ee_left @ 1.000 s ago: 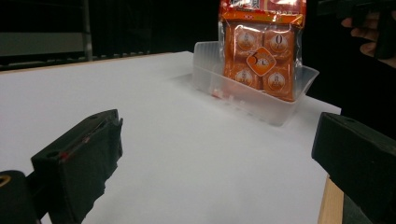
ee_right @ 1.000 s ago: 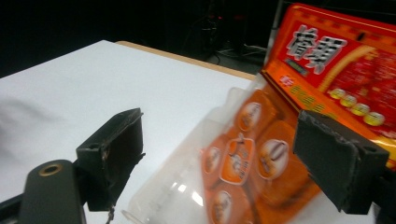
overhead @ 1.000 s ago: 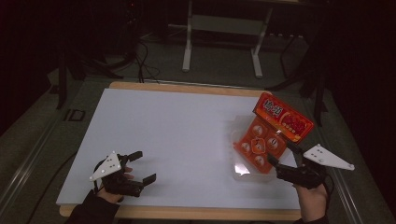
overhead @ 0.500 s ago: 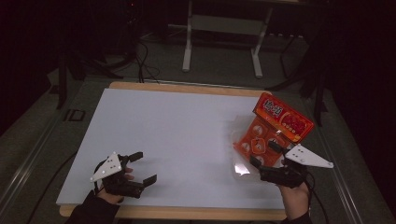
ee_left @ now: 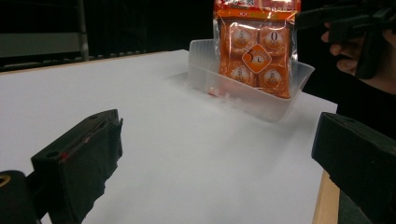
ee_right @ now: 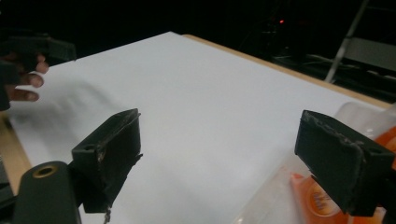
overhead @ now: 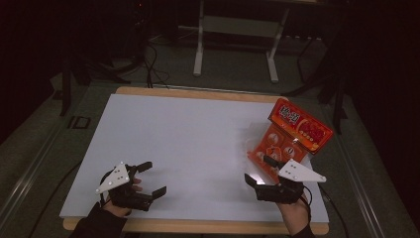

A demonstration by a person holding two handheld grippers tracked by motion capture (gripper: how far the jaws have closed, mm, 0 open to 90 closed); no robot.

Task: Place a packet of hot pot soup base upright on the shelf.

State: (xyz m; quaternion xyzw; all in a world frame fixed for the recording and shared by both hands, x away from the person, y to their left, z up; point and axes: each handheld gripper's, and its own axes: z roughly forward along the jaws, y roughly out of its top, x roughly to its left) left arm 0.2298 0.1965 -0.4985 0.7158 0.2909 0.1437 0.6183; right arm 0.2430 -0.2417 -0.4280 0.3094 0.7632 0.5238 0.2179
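Observation:
An orange and red snack packet (overhead: 293, 133) leans upright in a clear plastic tray (overhead: 253, 154) at the right of the white tabletop (overhead: 188, 134). My right gripper (overhead: 256, 169) is open and empty just in front of the tray, with its jaws pointing left. In the right gripper view the right gripper (ee_right: 226, 154) faces bare tabletop, with the packet (ee_right: 317, 200) by its right jaw. My left gripper (overhead: 154, 177) is open and empty near the front left edge. From the left gripper (ee_left: 215, 158), the packet (ee_left: 256, 51) and tray (ee_left: 261, 100) lie well ahead.
The table's wooden rim (overhead: 198, 225) runs close under both hands. Behind the table are a white metal frame (overhead: 233, 29) and cables on the dark floor (overhead: 148, 64). The other hand and its gripper (ee_left: 359, 28) show at the top right of the left gripper view.
My right gripper has drawn back from the packet toward the front edge and shifted left, still open. The left gripper and the packet have stayed put.

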